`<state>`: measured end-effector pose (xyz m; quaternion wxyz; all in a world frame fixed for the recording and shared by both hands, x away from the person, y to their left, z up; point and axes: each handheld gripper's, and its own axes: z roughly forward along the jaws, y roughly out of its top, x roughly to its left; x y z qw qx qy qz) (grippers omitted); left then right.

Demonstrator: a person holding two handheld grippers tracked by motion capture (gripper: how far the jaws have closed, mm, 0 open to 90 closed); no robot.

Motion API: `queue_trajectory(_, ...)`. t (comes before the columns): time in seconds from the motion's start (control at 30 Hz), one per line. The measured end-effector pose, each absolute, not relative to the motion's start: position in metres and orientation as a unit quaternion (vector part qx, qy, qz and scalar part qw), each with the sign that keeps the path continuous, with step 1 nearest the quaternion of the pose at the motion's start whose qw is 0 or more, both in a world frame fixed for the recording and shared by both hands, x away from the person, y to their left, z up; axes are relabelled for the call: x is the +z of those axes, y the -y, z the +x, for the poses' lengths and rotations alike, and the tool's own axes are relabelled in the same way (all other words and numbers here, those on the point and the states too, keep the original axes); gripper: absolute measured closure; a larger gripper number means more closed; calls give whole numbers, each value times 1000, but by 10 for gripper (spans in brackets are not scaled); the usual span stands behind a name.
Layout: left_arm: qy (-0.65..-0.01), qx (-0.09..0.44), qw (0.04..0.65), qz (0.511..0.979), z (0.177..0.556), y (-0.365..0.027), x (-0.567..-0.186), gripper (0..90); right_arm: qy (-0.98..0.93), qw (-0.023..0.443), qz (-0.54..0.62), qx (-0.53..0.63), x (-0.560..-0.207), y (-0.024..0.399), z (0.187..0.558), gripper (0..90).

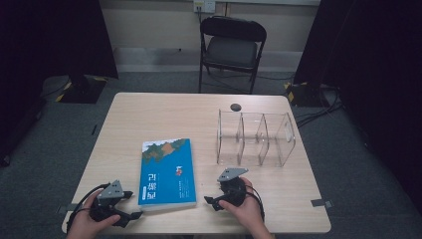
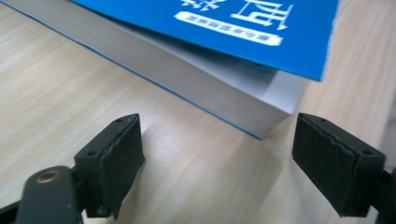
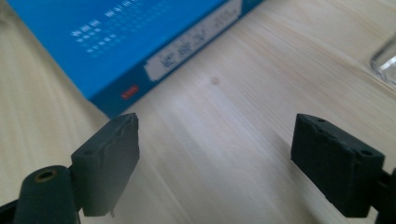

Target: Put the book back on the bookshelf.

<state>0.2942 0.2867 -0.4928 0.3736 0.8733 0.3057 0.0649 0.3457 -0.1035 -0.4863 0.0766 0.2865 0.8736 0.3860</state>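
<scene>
One blue book (image 1: 167, 172) lies between two released hand-held grippers, left hand-held gripper (image 1: 133, 204) and right hand-held gripper (image 1: 209, 194).

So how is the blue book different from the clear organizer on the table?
The blue book lies flat near the person's edge, between the two grippers; the clear organizer stands upright farther back on the right. The book is solid and opaque, with a printed cover; the organizer is see-through, split by dividers into compartments with nothing in them. The book is low and closed, the organizer taller with an open top. Both rest on the wooden table, and no jaws touch either.
</scene>
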Motion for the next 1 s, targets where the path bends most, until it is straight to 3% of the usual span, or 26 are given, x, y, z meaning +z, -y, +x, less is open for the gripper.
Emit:
queue_trajectory(0.6,-312,102,348,878,299,-260,-493,176,-884,55,235,400,-481,66,337,149)
queue_trajectory(1.0,-334,75,345,874,301,-260,-485,207,-880,65,236,408,-480,67,337,149)
